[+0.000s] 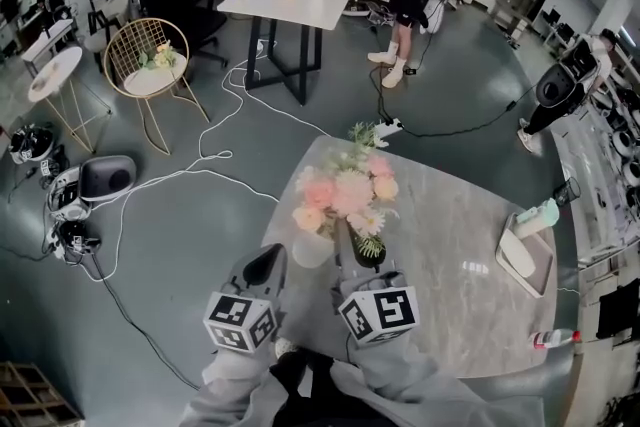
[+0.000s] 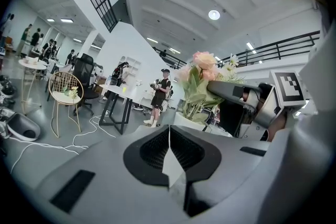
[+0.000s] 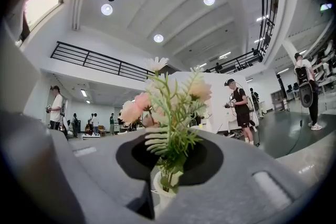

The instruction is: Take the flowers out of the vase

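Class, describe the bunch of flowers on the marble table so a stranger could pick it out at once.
Find the grey marble table in the foreground. On its left side stands a white vase, and the flowers rise from it. They are pink and cream with green fern, unlike the plain pale tray opposite.

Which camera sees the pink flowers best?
The right gripper view. The flowers fill its middle, seen from the side, from the blooms down to the stems in the white vase. The head view shows only their tops from above. The left gripper view shows them smaller and farther off.
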Demonstrator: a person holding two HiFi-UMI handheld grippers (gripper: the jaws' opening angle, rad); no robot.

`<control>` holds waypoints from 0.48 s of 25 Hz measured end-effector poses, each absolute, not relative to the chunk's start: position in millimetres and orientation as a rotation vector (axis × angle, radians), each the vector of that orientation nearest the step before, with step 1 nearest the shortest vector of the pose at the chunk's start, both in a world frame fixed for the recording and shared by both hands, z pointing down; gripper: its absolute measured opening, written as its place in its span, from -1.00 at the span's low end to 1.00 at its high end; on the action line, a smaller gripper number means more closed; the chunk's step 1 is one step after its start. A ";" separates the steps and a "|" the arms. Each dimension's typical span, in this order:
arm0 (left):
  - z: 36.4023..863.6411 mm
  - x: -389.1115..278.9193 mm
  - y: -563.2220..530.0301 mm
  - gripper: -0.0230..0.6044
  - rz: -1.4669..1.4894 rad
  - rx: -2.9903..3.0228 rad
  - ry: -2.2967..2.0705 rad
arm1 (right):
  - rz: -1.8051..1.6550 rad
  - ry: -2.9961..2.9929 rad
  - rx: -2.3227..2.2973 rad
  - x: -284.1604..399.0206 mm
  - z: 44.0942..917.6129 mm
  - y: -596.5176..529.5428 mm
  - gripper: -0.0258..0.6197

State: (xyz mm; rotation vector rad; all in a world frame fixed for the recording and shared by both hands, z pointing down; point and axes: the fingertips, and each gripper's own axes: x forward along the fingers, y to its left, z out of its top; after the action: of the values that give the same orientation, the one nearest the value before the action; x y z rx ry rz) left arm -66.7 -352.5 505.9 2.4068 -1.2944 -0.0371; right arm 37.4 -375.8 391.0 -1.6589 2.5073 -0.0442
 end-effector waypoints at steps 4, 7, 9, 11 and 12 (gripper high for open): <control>502.1 -66.6 -349.8 -0.90 -0.022 2.443 -1.277 | 0.000 2.483 -1.648 38.8 375.6 -373.6 -0.71; 496.3 -63.0 -347.1 -0.90 0.003 2.464 -1.260 | 0.014 2.466 -1.634 43.5 361.6 -370.8 -0.71; 491.8 -59.4 -346.5 -0.90 0.016 2.475 -1.251 | 0.021 2.459 -1.624 46.3 353.0 -370.1 -0.71; 487.3 -56.3 -346.7 -0.90 0.017 2.485 -1.244 | 0.035 2.455 -1.617 47.9 344.9 -369.7 -0.71; 484.6 -55.3 -347.0 -0.90 0.017 2.490 -1.241 | 0.042 2.453 -1.614 48.2 340.6 -369.4 -0.71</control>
State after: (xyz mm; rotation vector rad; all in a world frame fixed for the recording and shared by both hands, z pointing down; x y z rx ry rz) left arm -55.3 -347.0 484.6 2.4902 -1.2405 0.0166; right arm 48.2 -369.4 340.6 -1.6144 2.4531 0.0421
